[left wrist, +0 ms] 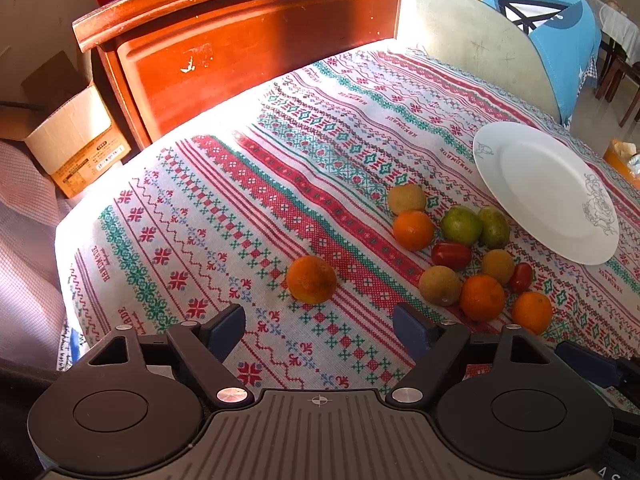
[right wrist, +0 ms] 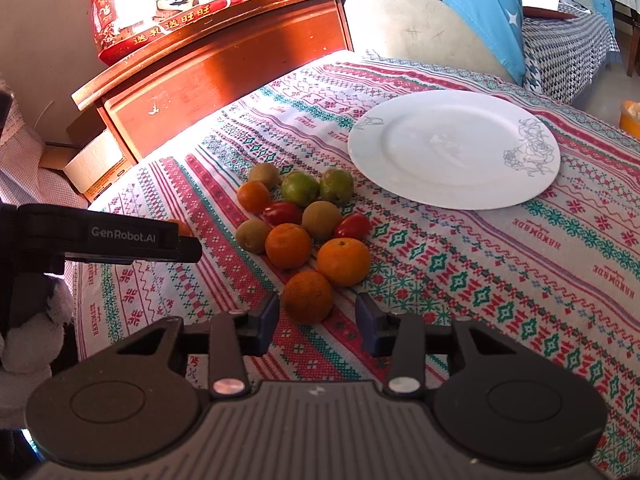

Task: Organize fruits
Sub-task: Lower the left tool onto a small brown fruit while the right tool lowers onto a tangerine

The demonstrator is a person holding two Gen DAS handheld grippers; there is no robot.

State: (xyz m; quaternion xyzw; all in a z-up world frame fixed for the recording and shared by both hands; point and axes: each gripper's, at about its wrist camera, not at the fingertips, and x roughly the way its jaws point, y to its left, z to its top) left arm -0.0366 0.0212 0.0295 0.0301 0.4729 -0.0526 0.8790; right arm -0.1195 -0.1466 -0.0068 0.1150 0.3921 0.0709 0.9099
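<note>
A cluster of fruit lies on the patterned tablecloth [left wrist: 224, 200]: oranges, brown kiwis, two green fruits [right wrist: 300, 188] and two red tomatoes [right wrist: 282, 213]. A white plate [right wrist: 452, 148] lies empty beyond them; it also shows in the left wrist view [left wrist: 544, 188]. One orange [left wrist: 311, 279] lies apart to the left, just ahead of my open, empty left gripper [left wrist: 319, 330]. My right gripper [right wrist: 317, 322] is open and empty, with the nearest orange [right wrist: 308, 297] just ahead between its fingertips. The left gripper's body [right wrist: 120, 236] shows in the right wrist view.
A red-brown wooden cabinet [left wrist: 240, 44] stands behind the table with a red gift box [right wrist: 172, 8] on top. A cardboard box [left wrist: 72, 136] sits on the floor at left. A chair with blue cloth [left wrist: 532, 12] stands at the far right.
</note>
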